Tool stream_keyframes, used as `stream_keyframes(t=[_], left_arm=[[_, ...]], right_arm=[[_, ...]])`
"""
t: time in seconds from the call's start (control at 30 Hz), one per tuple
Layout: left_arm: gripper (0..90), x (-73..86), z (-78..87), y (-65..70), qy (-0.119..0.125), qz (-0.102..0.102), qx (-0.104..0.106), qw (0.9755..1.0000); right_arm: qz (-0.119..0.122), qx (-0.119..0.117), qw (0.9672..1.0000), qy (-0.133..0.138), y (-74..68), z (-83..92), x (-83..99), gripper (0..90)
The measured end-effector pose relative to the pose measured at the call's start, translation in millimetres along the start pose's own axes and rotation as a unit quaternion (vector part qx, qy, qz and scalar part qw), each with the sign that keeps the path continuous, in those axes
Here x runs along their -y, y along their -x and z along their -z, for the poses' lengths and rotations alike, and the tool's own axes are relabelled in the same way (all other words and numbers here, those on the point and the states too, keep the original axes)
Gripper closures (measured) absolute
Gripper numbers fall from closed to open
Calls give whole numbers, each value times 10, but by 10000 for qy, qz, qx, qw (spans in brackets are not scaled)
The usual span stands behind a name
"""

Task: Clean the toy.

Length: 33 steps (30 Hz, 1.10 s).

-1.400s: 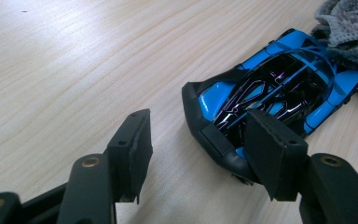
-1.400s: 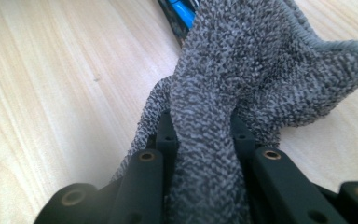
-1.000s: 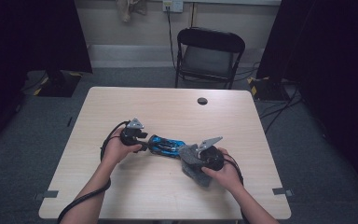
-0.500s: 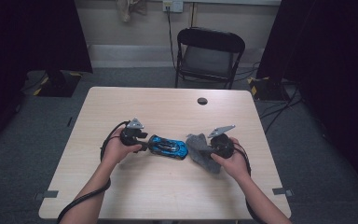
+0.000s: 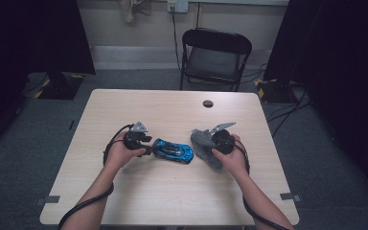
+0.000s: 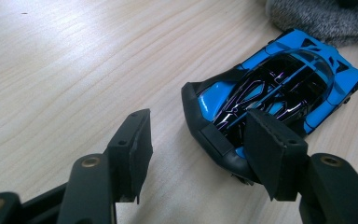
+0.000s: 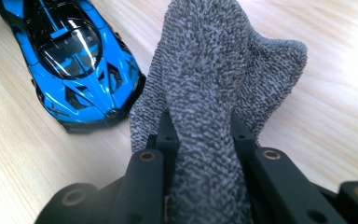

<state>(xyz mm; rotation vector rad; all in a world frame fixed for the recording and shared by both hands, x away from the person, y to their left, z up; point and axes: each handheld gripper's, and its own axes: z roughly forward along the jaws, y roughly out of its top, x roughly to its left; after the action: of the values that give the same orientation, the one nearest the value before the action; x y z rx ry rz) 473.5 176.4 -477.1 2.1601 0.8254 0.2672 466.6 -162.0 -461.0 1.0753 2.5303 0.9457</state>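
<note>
On pale wood table (image 5: 172, 191), with left gripper (image 6: 193, 154) jaws apart astride blue toy car (image 5: 173, 150) tail and right gripper (image 7: 200, 140) clamped on grey cloth (image 7: 214, 79) beside its nose: steady car, wipe lightly

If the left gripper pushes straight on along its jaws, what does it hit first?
Probably the toy car: the left gripper has open jaws, one jaw already at the car's near end, the other over bare table. The grey cloth lies beyond.
</note>
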Motion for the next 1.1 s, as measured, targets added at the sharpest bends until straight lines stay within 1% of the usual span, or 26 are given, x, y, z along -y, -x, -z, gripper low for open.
stream_keyframes(t=[0.03, 0.23, 0.4, 0.6, 0.63, 0.77, 0.97, 1.03, 1.1], left_arm=[[419, 2, 0, 0, 7, 10, 1, 10000], [419, 6, 4, -5, 5, 18, -2, 10000], [419, 0, 2, 2, -7, 21, -5, 10000], [419, 4, 5, 0, -6, 28, -9, 10000], [419, 4, 5, 1, -6, 23, -12, 10000], [419, 9, 6, -2, 10, 55, -18, 10000], [419, 5, 6, -1, -5, 49, -21, 10000], [419, 3, 6, 0, -13, 43, -25, 10000], [419, 5, 7, 0, 0, 36, -29, 10000]], right_arm=[[12, -25, 10000, -18, -15, -25, -5, 734], [258, -101, 9994, -187, -139, -122, -19, 733], [370, -192, 9988, -274, -207, -118, -14, 733], [460, -327, 9980, -282, -281, -91, 28, 733], [497, -400, 9976, -267, -309, -76, 52, 733], [474, -557, 9971, -229, -357, -43, 106, 733], [498, -716, 9960, -209, -453, -20, 153, 733], [486, -824, 9952, -196, -483, -19, 161, 733], [504, -880, 9947, -175, -509, -19, 167, 733]])
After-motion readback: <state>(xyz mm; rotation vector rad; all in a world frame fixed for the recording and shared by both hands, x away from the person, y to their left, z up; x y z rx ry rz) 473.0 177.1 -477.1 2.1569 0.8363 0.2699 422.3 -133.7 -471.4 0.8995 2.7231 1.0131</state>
